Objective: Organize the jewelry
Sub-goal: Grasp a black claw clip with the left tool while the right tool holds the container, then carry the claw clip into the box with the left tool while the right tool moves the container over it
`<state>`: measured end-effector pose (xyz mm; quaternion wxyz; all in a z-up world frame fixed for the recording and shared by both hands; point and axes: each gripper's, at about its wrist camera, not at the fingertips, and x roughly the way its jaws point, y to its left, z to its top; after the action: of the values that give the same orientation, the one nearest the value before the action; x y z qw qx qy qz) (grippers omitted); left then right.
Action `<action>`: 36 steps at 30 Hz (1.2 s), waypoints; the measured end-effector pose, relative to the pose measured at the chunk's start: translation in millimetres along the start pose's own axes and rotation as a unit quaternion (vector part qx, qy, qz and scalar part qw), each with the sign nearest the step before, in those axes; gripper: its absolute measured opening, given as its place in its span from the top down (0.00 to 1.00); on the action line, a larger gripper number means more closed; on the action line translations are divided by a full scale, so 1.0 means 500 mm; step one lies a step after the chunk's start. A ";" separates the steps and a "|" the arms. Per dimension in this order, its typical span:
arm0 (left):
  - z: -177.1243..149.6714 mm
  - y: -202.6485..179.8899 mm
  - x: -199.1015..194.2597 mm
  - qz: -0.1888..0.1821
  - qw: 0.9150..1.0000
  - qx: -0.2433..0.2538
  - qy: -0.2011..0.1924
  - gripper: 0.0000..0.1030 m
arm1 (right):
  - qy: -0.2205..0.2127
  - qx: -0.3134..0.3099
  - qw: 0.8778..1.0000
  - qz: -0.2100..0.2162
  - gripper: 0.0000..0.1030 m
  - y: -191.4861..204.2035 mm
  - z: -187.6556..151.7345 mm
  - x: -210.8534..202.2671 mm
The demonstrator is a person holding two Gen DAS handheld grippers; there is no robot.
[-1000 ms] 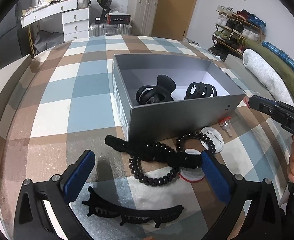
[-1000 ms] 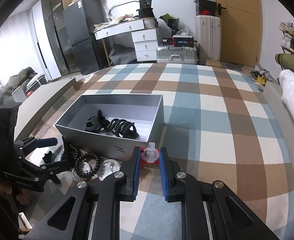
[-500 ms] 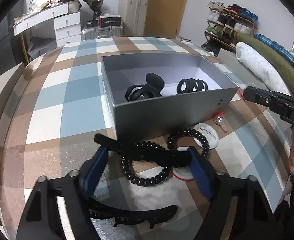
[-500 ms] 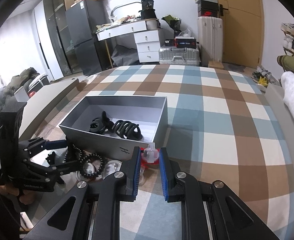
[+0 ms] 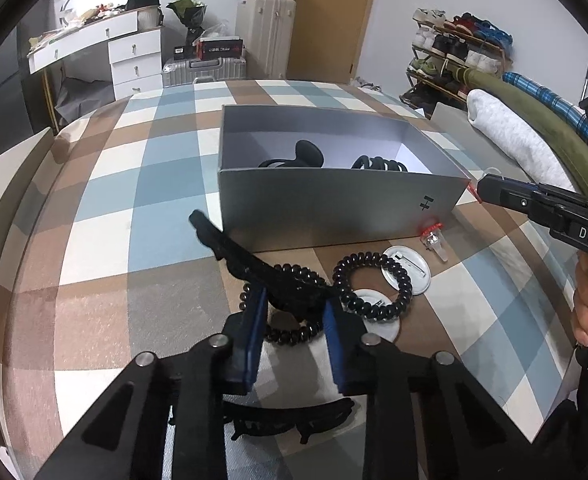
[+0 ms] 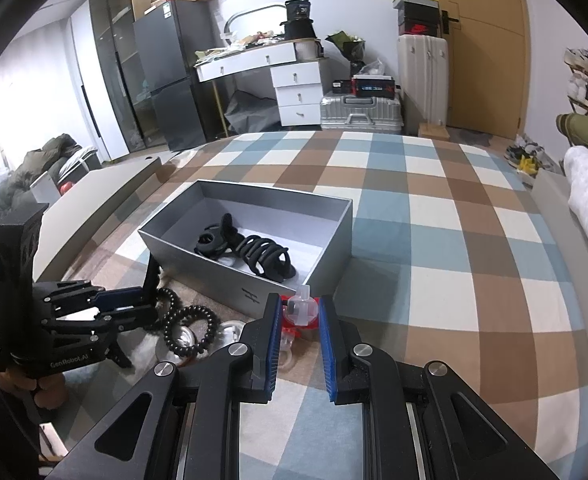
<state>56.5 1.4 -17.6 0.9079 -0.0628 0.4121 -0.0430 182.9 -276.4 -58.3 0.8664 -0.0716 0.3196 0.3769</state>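
Since the earlier frame the left gripper has been closed from wide apart, and its blue pads are now pressed on the long black hair clip, whose far end is tilted up off the checked bedspread just in front of the grey box. The clip is judged to be clamped near its middle so that it can be lifted over the near wall into the box. A black spiral hair tie is draped around the clip just in front of the box and may be dragged along. Inside the box a black claw clip and a coiled black clip are already stored. The right gripper is held nearly together, clamped on a small clear-and-red piece at the box's near right corner, apparently waiting its turn. Two round white badges are left in front of the box.

"DAS" is read on the right gripper's body, "GenRobot.AI" on the left one's, and a small H-like mark is printed on the box's front wall.
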 end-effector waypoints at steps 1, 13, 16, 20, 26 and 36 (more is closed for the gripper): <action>-0.001 0.000 -0.003 -0.001 1.000 -0.001 -0.002 0.80 | 0.000 0.000 1.000 0.000 0.83 0.000 -0.001 -0.001; -0.005 0.010 -0.051 0.029 0.998 -0.011 -0.051 0.92 | -0.011 0.003 1.000 -0.001 0.83 -0.004 0.002 -0.014; -0.004 0.014 -0.050 0.034 0.998 -0.012 -0.052 0.93 | -0.012 0.003 1.000 -0.002 0.83 -0.003 0.003 -0.016; -0.011 0.025 -0.055 0.036 0.998 -0.016 -0.054 0.93 | -0.012 0.004 1.000 -0.002 0.83 -0.004 0.004 -0.018; -0.019 0.039 -0.075 0.042 0.997 -0.027 -0.064 0.93 | -0.013 0.004 1.000 -0.002 0.83 -0.006 0.005 -0.017; -0.009 0.036 -0.108 0.041 0.995 -0.025 -0.092 0.93 | -0.019 0.002 1.000 0.001 0.83 -0.001 0.007 -0.021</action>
<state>18.1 25.9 16.5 0.9411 -0.0720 0.3303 0.0099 179.6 -282.1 -49.1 0.8720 -0.0625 0.3034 0.3790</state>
